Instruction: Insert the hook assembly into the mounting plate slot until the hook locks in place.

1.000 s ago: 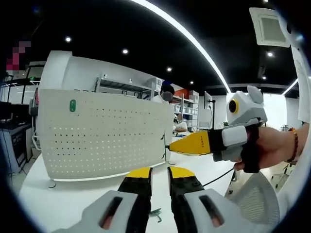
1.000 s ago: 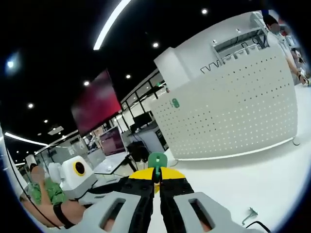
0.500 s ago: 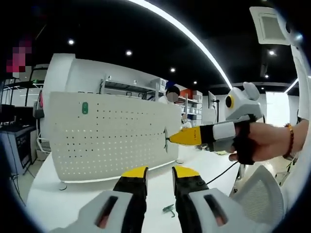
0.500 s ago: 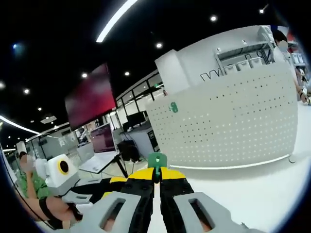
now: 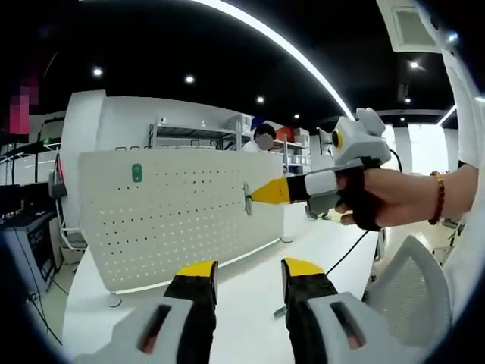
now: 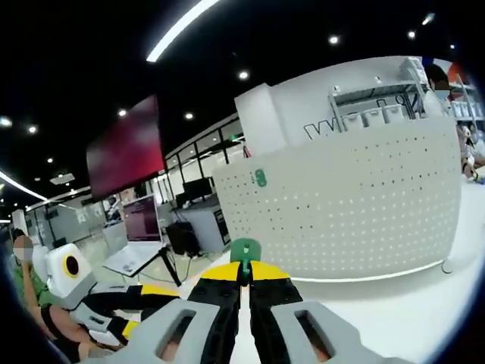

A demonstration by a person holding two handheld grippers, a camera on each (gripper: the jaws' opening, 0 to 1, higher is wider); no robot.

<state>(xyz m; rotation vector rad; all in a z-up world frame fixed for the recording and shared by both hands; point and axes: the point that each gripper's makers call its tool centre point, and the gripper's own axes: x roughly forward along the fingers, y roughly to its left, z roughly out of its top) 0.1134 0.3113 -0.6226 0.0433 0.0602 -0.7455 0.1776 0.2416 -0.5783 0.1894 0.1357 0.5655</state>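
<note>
There is one white perforated mounting plate (image 5: pixel 182 216), standing upright on one white desk (image 5: pixel 242 303). One green tag (image 5: pixel 136 173) sits near the plate's upper corner. Two grippers are present: the left gripper (image 5: pixel 242 274), jaws apart, and the right gripper (image 6: pixel 244 274), jaws closed on one green hook assembly (image 6: pixel 245 251). One small hook piece (image 5: pixel 279 311) lies on the desk. One hand (image 5: pixel 386 199) is visible, wearing one bead bracelet (image 5: pixel 438 199). One person (image 5: pixel 263 138) stands behind the plate.

text: none legible | green label on pegboard (image 5: pixel 136 173): unreadable
</note>
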